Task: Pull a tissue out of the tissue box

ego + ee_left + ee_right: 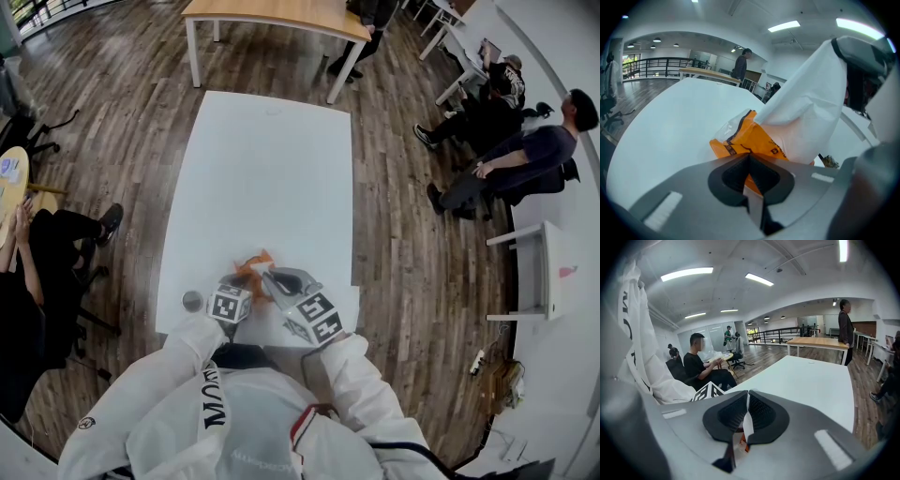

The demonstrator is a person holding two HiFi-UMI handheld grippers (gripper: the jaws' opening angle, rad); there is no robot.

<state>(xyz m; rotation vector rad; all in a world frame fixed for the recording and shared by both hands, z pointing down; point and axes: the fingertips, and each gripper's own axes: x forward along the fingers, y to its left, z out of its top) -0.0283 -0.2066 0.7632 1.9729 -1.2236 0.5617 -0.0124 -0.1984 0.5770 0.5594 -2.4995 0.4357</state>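
far left of the head view, someone sits in a chair [42, 258] off the table's side. on the white table [272, 169] itself, close to the near edge, there's a small round grey thing [192, 301], can't tell what it is. it's just to the left of your left gripper [749, 157].

that left gripper has its jaws together, clamped on the near edge of the orange tissue pack [757, 140]. you can see the orange plastic pinched right in the slot between the pads. the pack sits on the table at the near edge, between your two grippers, a bit crumpled, with its clear flap sticking up on the left.

out of the pack's top a white tissue [811, 108] runs up and to the right, stretched into a wide sheet. its lower end is in the pack and its upper end is at your right gripper [746, 397]. that one's jaws are closed too, with a thin strip of the white tissue nipped between the pads and hanging down behind them. it sits higher than the pack.

further right, off the table, a couple of people [525, 155] sit over the wood floor [412, 234].
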